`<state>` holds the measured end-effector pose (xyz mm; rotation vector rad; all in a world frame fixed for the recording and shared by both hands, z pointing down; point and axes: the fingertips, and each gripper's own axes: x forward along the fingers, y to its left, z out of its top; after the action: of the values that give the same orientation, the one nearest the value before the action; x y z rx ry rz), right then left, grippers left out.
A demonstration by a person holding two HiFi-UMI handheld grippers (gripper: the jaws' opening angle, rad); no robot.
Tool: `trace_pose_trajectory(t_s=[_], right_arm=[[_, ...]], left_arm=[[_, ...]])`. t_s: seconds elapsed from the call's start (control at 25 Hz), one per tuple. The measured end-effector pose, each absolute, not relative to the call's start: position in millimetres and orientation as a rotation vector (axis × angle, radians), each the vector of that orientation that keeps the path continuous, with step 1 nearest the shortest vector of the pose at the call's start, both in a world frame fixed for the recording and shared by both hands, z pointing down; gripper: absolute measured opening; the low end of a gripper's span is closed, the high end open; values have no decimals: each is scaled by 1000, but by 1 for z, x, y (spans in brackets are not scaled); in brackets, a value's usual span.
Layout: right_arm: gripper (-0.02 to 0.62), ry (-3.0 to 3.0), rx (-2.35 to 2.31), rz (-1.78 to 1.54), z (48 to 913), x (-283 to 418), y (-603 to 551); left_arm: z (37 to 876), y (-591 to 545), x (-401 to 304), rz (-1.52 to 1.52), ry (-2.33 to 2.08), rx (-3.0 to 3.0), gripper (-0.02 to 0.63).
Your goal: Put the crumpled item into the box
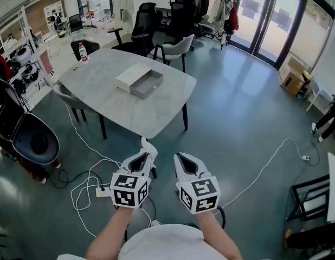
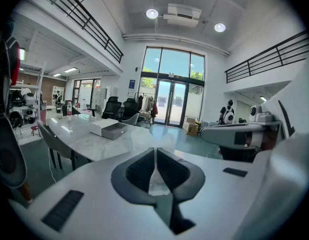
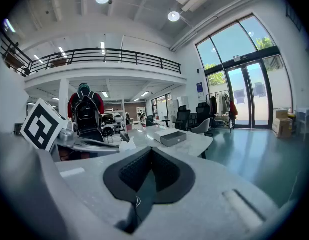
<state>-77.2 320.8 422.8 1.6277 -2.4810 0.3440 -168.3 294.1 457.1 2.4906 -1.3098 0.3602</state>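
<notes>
The crumpled item (image 1: 147, 144) is a small white wad of paper. It pokes out from the tips of my left gripper (image 1: 146, 154), which is shut on it low in the head view. In the left gripper view the wad (image 2: 157, 182) sits pinched between the dark pads. The box (image 1: 139, 80) is a white sleeve with an open grey tray, lying on the grey table (image 1: 102, 91) well ahead of both grippers. It also shows as the box (image 2: 108, 129) and the box (image 3: 170, 136). My right gripper (image 1: 179, 157) is beside the left, shut and empty.
A bottle (image 1: 83, 52) stands at the table's far left corner. Black and grey office chairs (image 1: 173, 50) ring the table's far side. White cables (image 1: 86, 191) lie on the green floor by my feet. A dark round chair (image 1: 32, 140) is at the left.
</notes>
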Motion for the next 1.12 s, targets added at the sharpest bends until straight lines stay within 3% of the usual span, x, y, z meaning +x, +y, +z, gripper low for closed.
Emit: trace_pose_trajectory(t_s=[1.12], right_arm=[[5, -2521, 1629, 448, 439, -47, 278]], left_arm=[[471, 249, -137, 403, -1288, 2474, 21]])
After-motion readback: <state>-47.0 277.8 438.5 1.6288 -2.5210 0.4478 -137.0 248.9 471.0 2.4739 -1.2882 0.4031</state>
